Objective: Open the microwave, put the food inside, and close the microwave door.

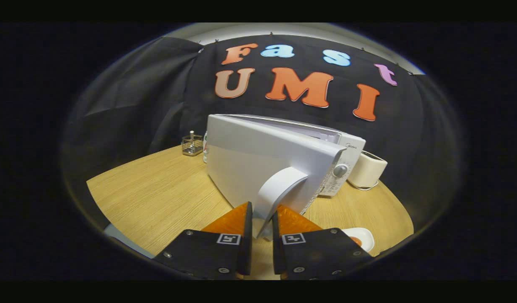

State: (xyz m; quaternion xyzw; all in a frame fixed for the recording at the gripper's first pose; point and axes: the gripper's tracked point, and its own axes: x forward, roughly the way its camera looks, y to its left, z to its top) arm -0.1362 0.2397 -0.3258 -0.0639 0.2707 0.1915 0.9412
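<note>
One round pale wooden table carries a white box-shaped microwave, its door swung open. Both orange fingers of the gripper pinch the door's curved white handle. Right of the handle, a small white dish holds orange food.

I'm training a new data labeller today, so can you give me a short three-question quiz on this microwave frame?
1. True or false: the microwave door is swung open.
2. What sits between the gripper fingers? A) the control knob B) the door handle C) the small plate
3. Fill in: the white plate holding the food lies on the ____.

Key
1. True: the door stands out from the microwave body towards the camera.
2. B: the white door handle runs down into the gap between the two fingers, which close on it.
3. Wooden table, beside the right-hand finger.
</note>
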